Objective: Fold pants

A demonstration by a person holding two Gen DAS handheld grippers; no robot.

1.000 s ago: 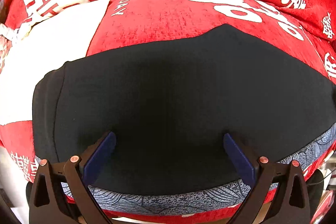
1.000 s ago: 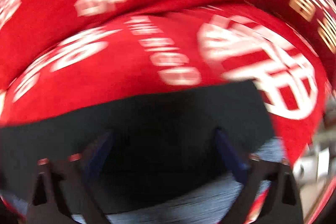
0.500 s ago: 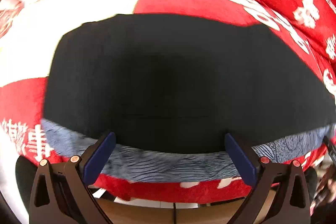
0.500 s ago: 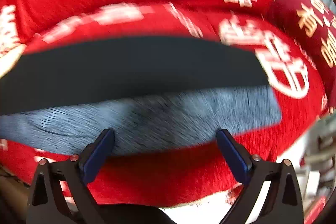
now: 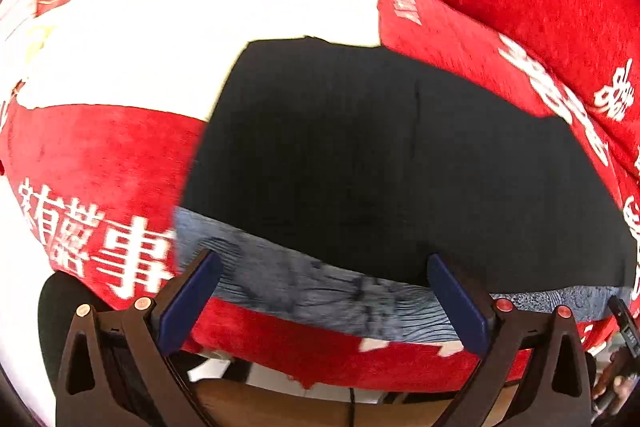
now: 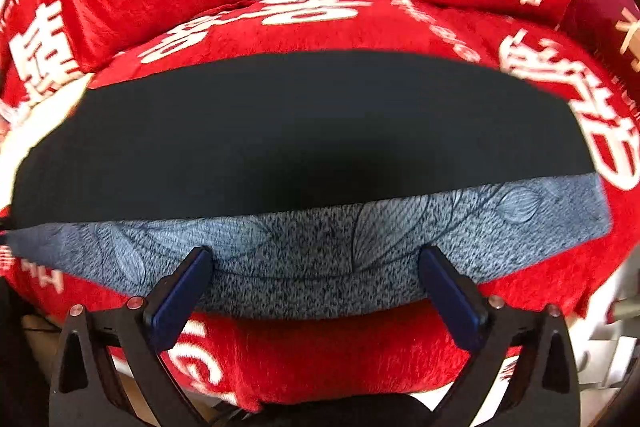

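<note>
Pants spread flat and dark ahead of both wide-open, empty grippers, left gripper and right gripper, patterned band nearest the fingertips; likely between folds, next needing a pinch on that near edge.

Left gripper: black triangular-cutout arms, navy-blue flat pads, copper-red screws at seven and five o'clock. Right gripper matches, its screws perhaps duller.

dark pants folded flat on red cover, blue-grey patterned underside along near edge
</note>
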